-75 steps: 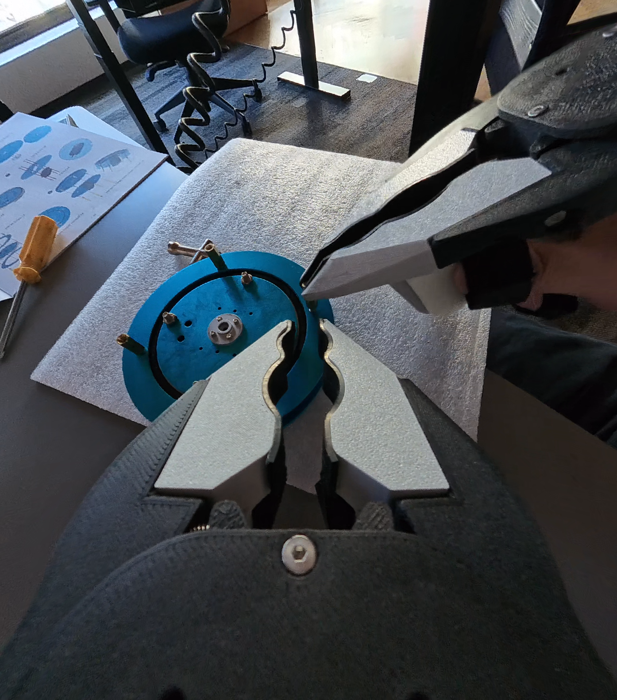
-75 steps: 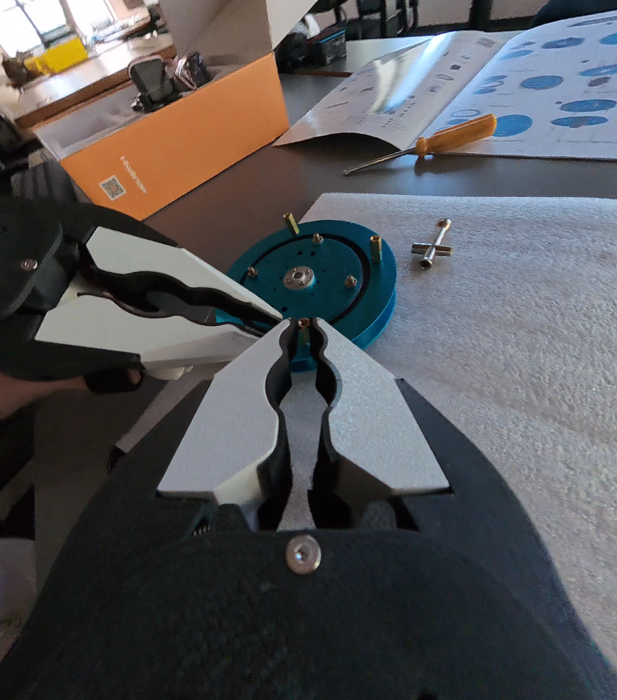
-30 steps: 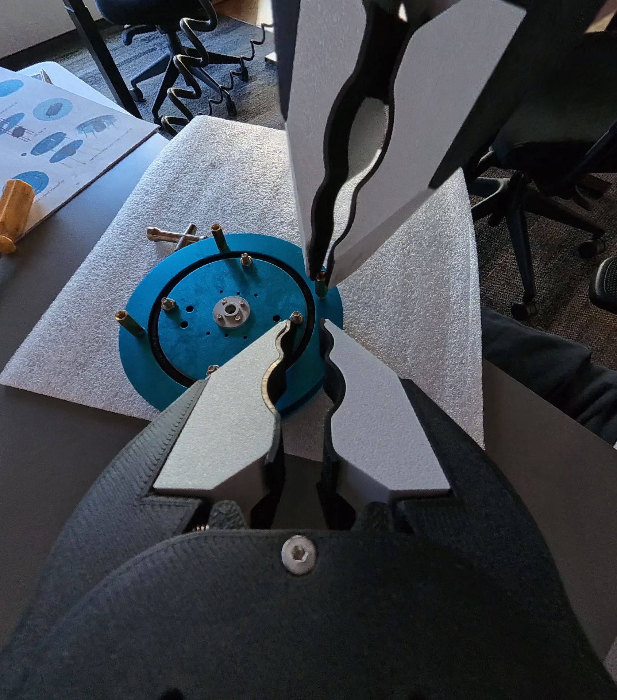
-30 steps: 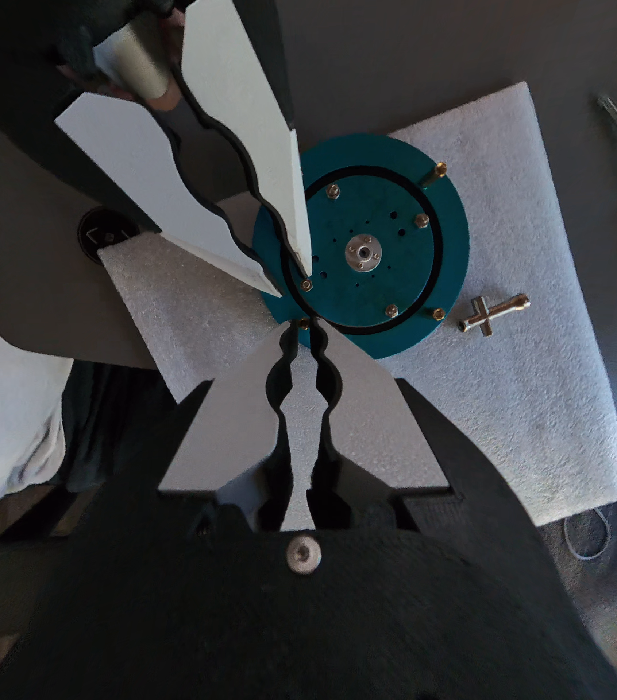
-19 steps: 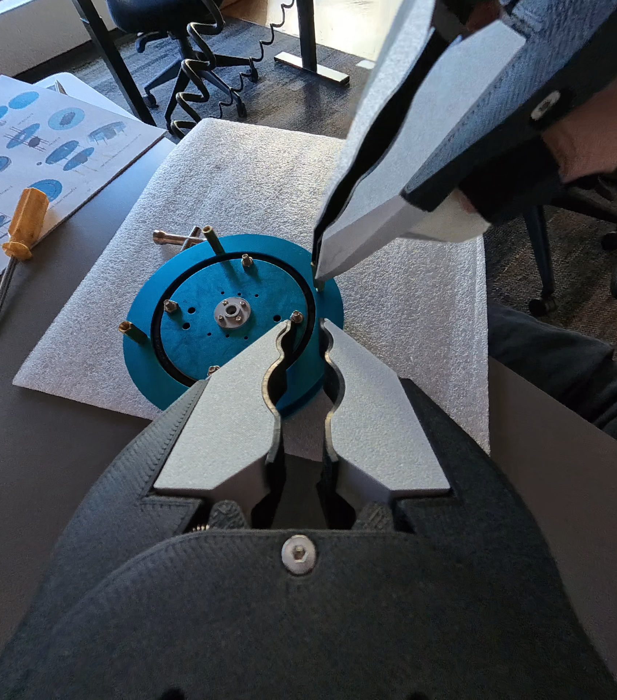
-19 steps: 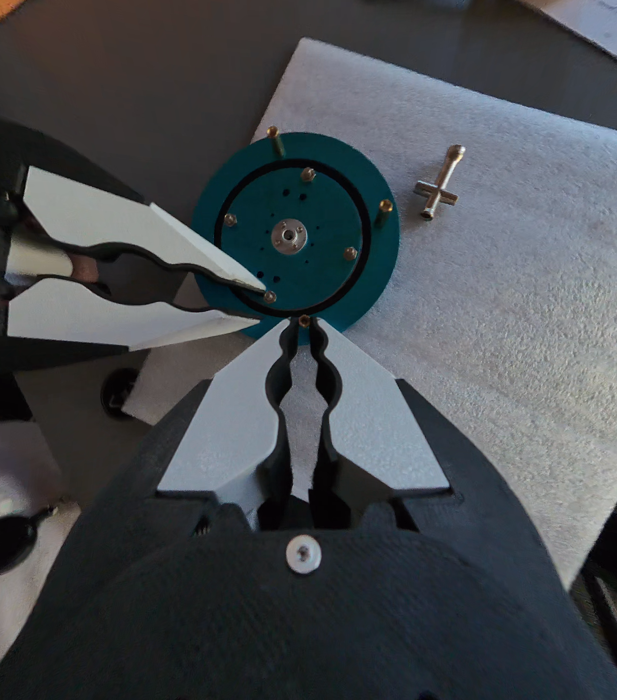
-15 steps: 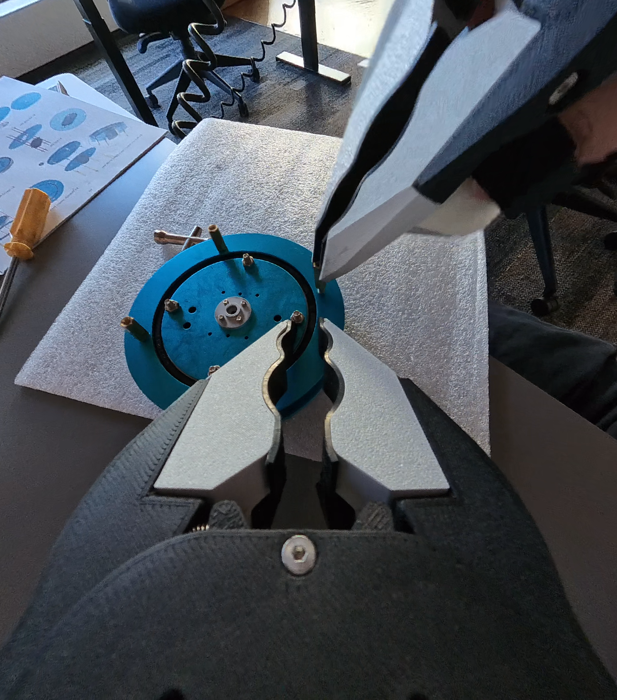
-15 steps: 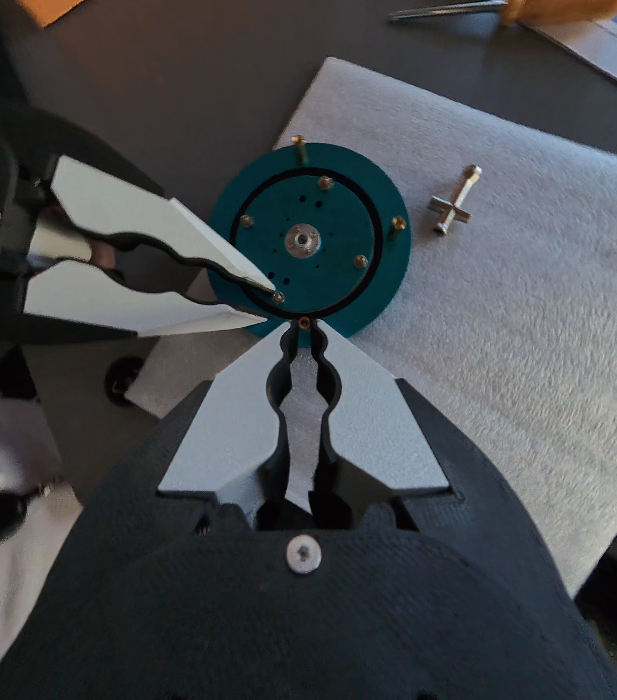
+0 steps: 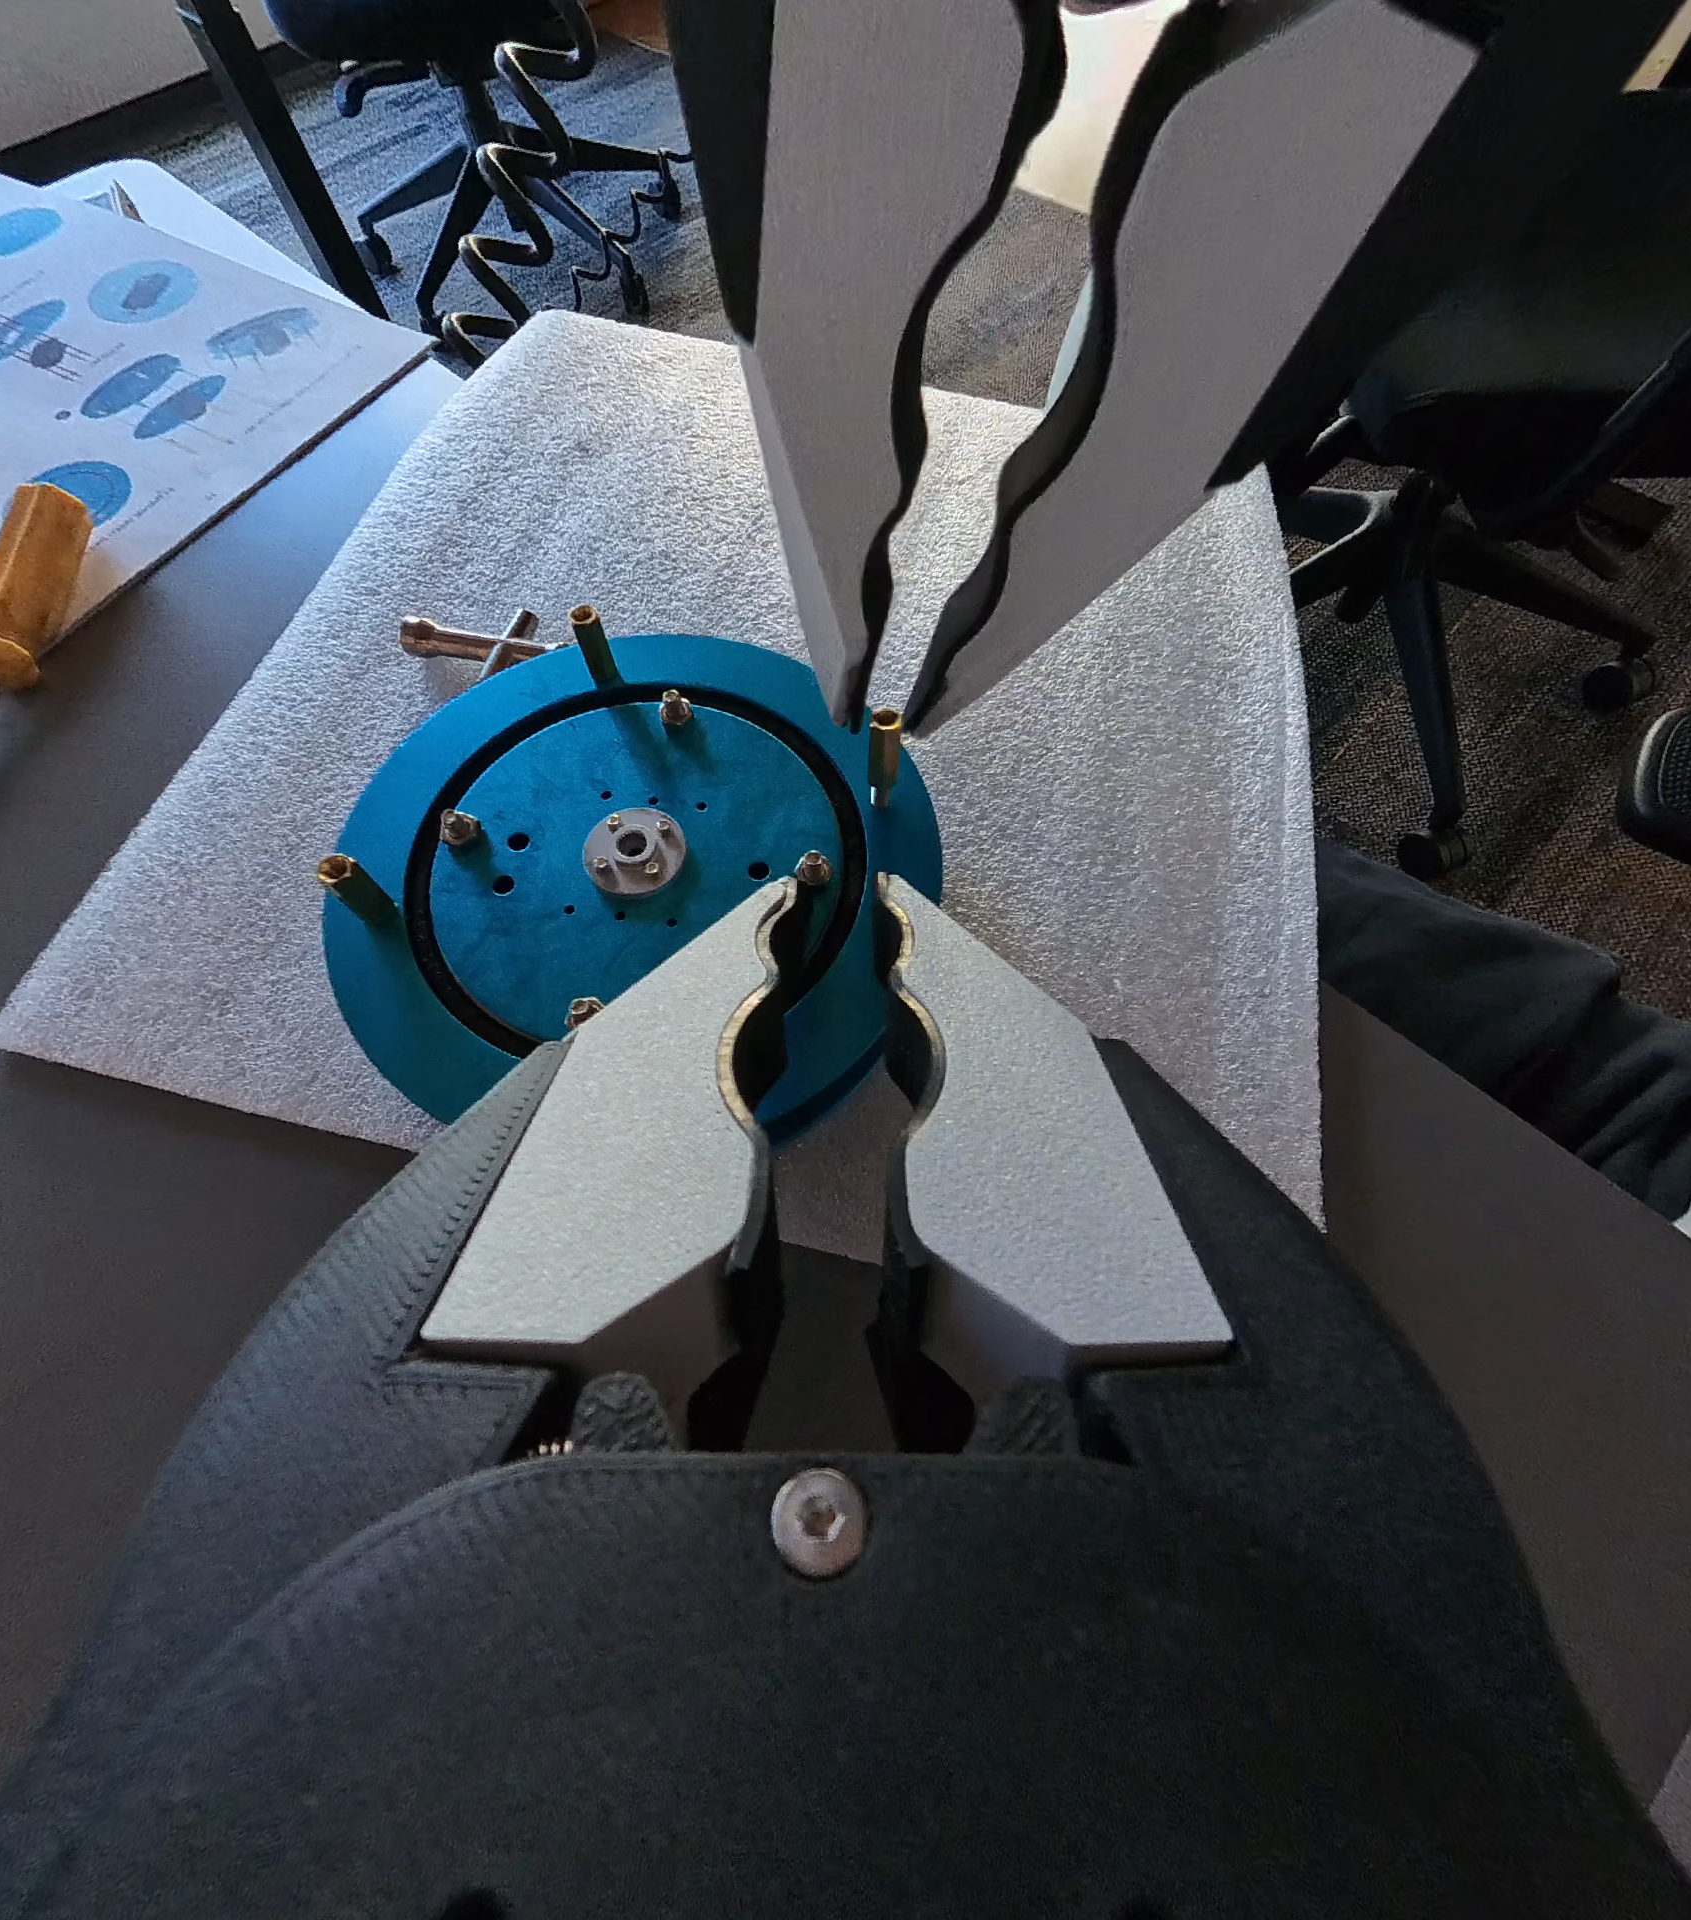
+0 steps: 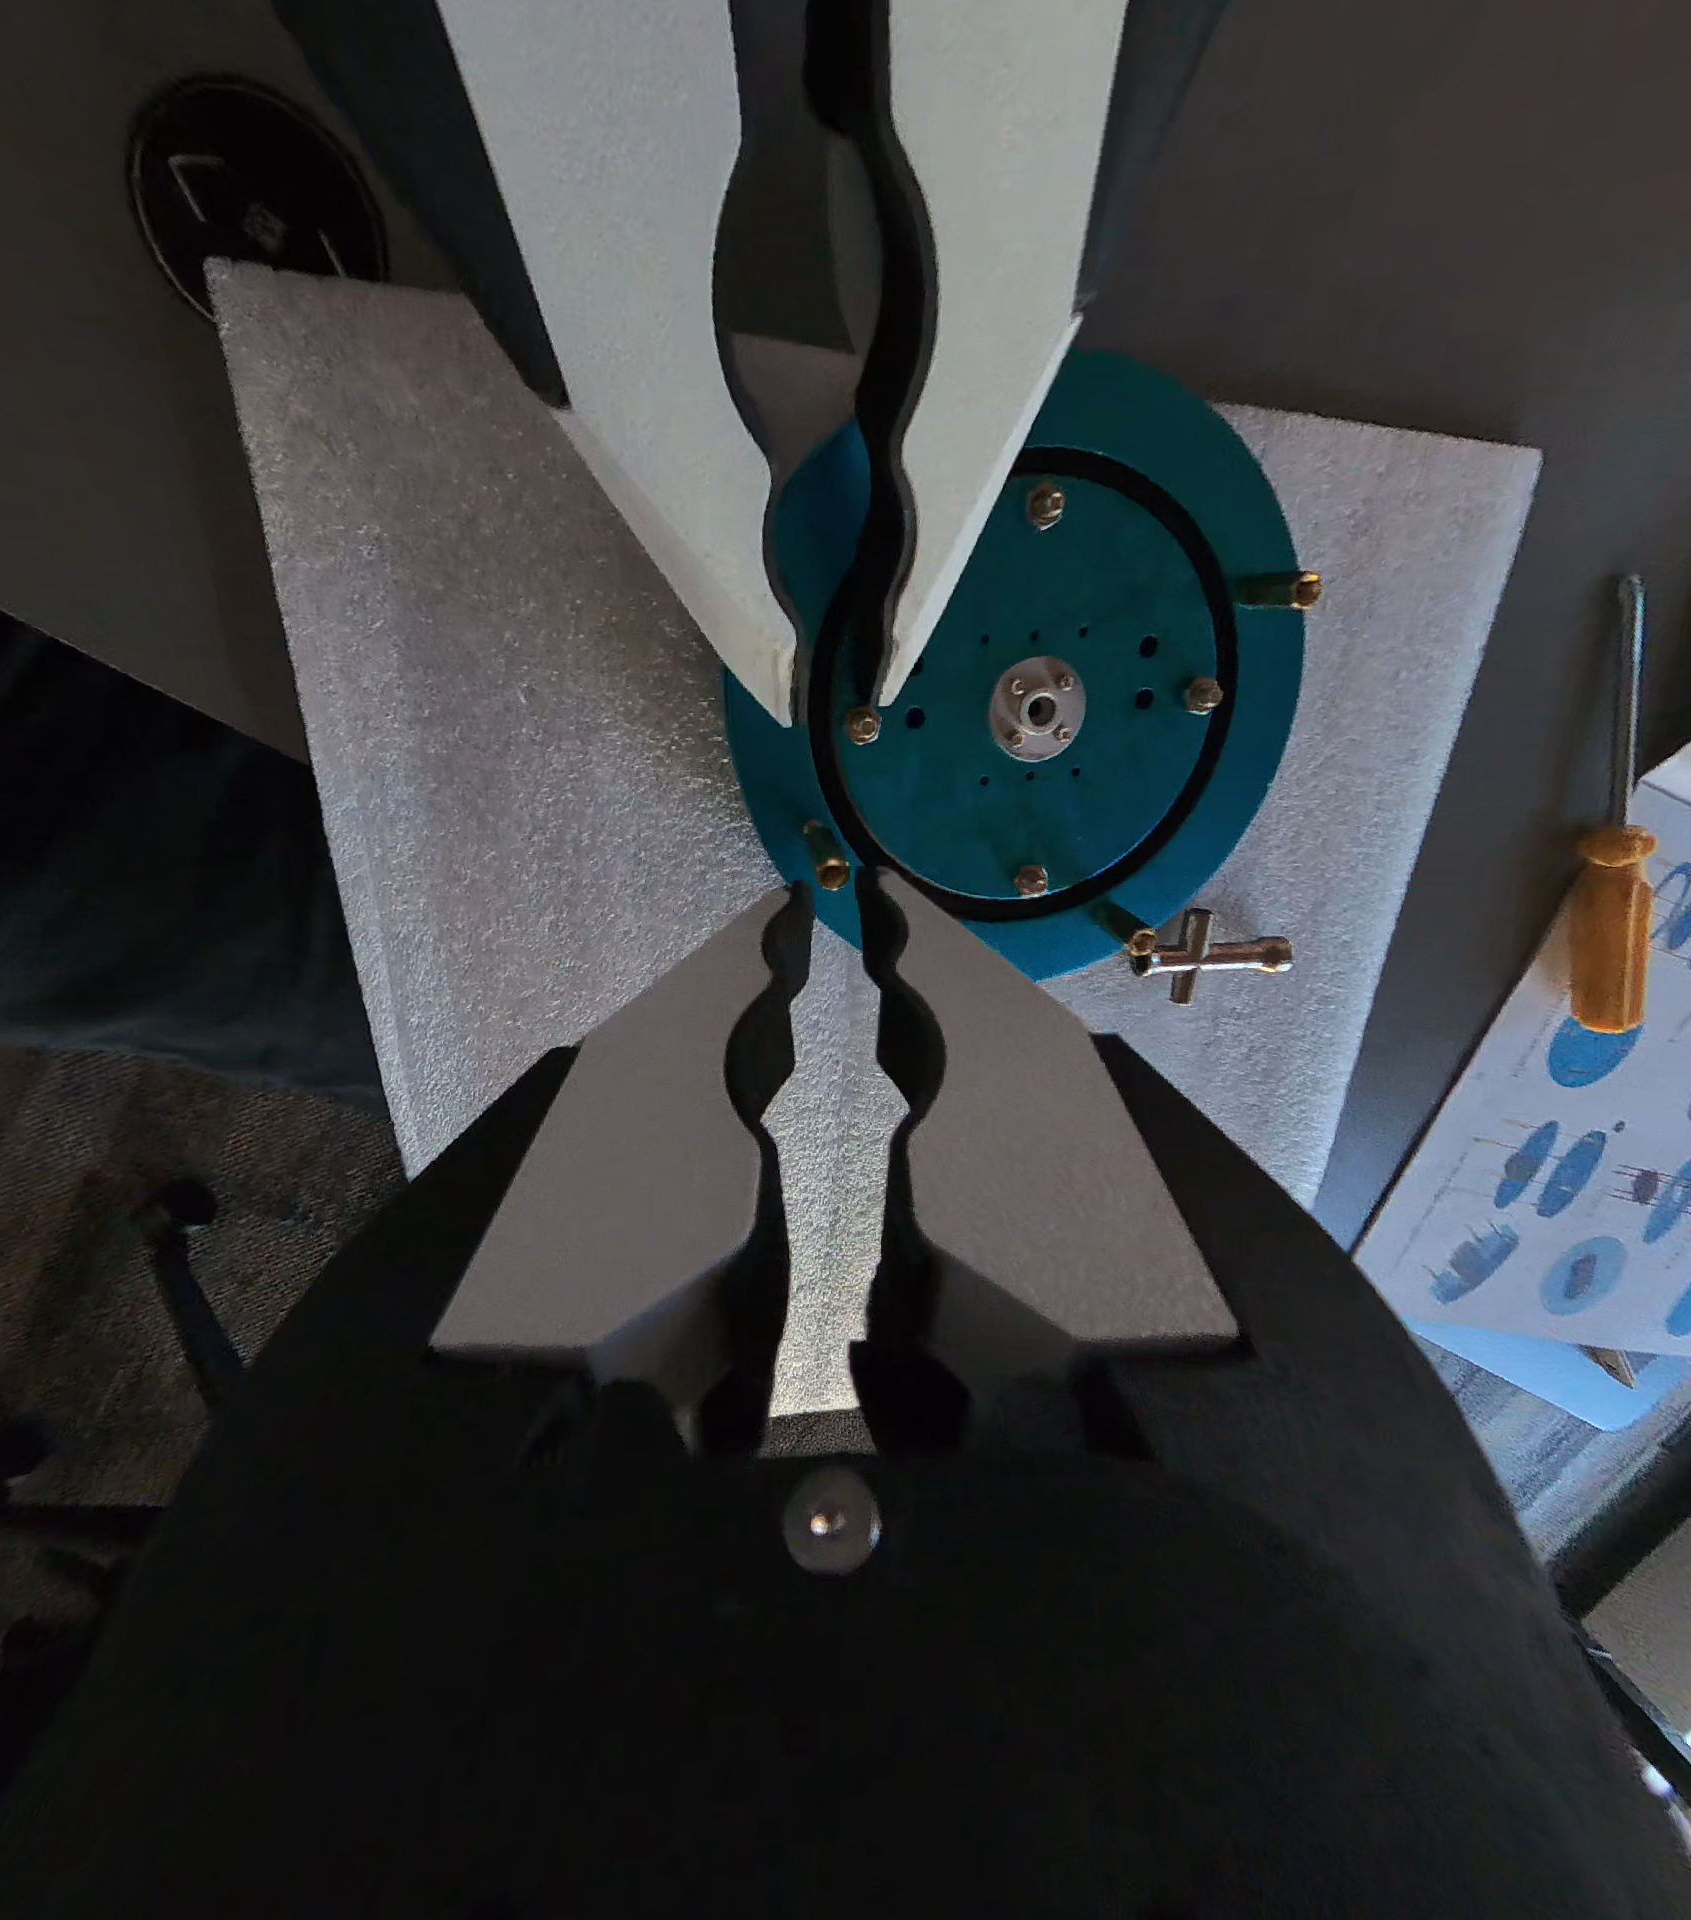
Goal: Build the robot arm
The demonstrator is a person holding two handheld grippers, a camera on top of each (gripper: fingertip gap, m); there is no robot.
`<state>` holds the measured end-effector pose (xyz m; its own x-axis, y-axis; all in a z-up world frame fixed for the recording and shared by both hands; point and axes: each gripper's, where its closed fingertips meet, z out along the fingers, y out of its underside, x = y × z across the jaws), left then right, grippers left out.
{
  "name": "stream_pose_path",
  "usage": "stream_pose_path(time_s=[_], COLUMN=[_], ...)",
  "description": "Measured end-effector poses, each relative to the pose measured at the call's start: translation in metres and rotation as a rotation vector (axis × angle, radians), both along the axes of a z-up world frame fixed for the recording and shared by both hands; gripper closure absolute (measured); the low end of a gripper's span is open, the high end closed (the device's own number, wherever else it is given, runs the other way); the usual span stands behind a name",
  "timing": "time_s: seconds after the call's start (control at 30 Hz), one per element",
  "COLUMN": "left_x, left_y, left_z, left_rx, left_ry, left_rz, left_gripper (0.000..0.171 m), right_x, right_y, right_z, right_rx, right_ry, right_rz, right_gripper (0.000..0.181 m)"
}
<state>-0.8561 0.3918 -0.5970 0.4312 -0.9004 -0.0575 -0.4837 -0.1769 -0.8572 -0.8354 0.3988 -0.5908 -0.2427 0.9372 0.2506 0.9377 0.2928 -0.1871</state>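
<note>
The right gripper (image 9: 877, 717) hangs over a brass standoff (image 9: 885, 740) on the blue disc's (image 9: 550, 935) rim, jaws slightly spread beside it. The left gripper (image 9: 836, 883), jaws parted and empty, hovers at the disc's near edge, on white foam (image 9: 1111, 883) atop the bench (image 9: 93, 1195).

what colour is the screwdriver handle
Amber yellow. The screwdriver handle lies on the printed sheet's edge, clearest in the left wrist view.
</note>
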Motion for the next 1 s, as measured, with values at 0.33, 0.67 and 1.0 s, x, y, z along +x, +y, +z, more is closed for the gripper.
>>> stream_pose_path(time_s=[0.33,0.67,1.0], left_x=[0.000,0.000,0.000], left_y=[0.000,0.000,0.000], left_z=[0.000,0.000,0.000], left_rx=[0.005,0.001,0.021], left_ry=[0.003,0.000,0.010], left_rz=[-0.001,0.001,0.005], left_gripper=[0.161,0.161,0.159], right_x=[-0.005,-0.014,-0.007], right_y=[-0.007,-0.009,-0.003], right_z=[0.002,-0.002,-0.002], right_rx=[-0.019,-0.172,-0.255], right_ry=[-0.016,0.056,0.225], right_rz=[0.020,-0.238,-0.937], right_gripper=[0.169,0.176,0.176])
